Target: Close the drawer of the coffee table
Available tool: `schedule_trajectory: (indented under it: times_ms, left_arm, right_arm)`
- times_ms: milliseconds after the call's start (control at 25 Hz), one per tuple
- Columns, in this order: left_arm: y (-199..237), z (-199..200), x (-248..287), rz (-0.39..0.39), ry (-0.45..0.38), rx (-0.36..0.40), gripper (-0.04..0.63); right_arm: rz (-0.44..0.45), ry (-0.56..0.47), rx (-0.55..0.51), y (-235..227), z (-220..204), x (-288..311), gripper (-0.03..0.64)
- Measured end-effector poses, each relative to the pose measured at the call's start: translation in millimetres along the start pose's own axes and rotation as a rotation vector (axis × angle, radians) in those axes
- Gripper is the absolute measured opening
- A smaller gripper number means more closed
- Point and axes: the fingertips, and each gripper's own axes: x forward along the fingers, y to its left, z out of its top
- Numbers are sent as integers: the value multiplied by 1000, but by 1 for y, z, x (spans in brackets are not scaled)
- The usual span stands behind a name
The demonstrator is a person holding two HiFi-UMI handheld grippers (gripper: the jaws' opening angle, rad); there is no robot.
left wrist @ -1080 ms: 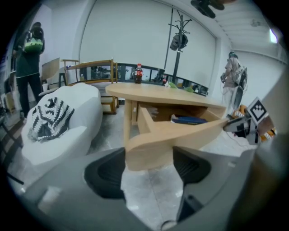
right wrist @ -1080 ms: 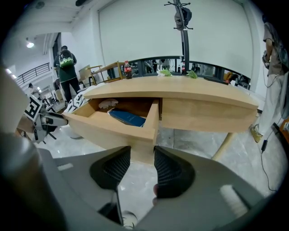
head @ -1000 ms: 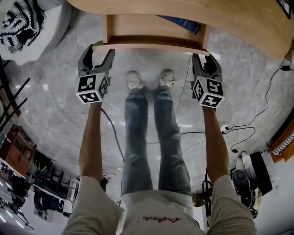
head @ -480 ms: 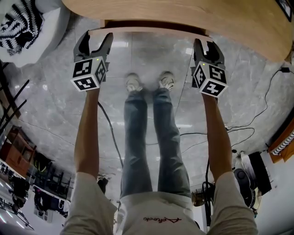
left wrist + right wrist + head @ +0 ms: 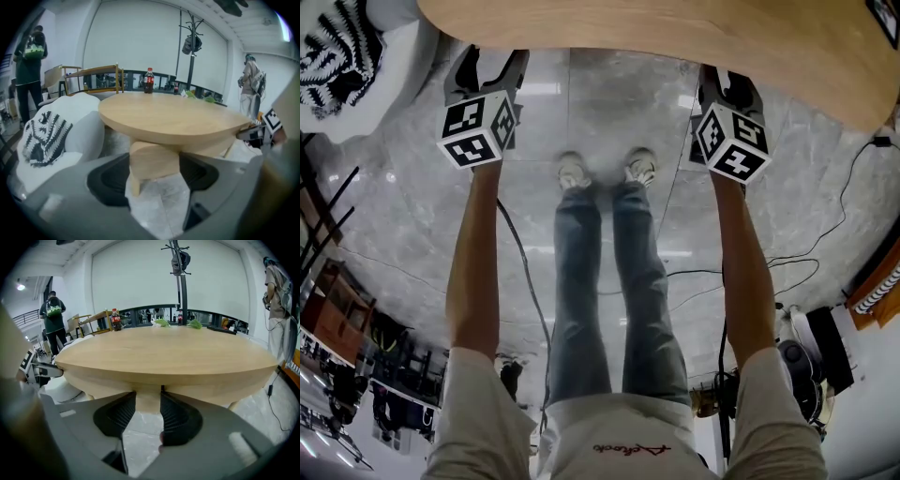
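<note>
The round wooden coffee table [image 5: 675,37] fills the top of the head view, and its drawer is out of sight beneath the top. My left gripper [image 5: 490,64] and right gripper [image 5: 729,86] reach the table's edge, fingertips tucked under it. In the left gripper view the left gripper [image 5: 154,165] stands open, with the pale wood drawer front [image 5: 154,159] just beyond the jaws. In the right gripper view the right gripper [image 5: 148,411] is open too. A strip of the drawer's wood [image 5: 148,401] shows in its gap. Neither pair of pads is seen pressing on anything.
A white armchair with a black-and-white cushion [image 5: 342,52] stands left of the table. A cola bottle [image 5: 148,80] is on the far side of the tabletop. Cables [image 5: 811,258] trail over the marble floor at right. My own feet [image 5: 605,167] are near the table. People stand farther off.
Both grippers have moved toward the table. The drawer, open a second ago with a dark item inside, has slid under the tabletop and out of sight.
</note>
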Motion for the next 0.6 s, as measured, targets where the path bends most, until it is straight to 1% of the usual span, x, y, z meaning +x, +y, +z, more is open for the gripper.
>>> schedule_trajectory:
  times_ms: [200, 480, 600]
  left_arm:
    - [1, 3, 4, -2, -4, 2, 322]
    - [3, 3, 0, -5, -16, 9, 321]
    - [1, -2, -7, 7, -2, 20, 321]
  right_arm:
    - [-21, -18, 22, -1, 2, 2, 166]
    - [-16, -15, -1, 0, 1, 1, 163]
    - [-18, 3, -5, 2, -5, -6, 154]
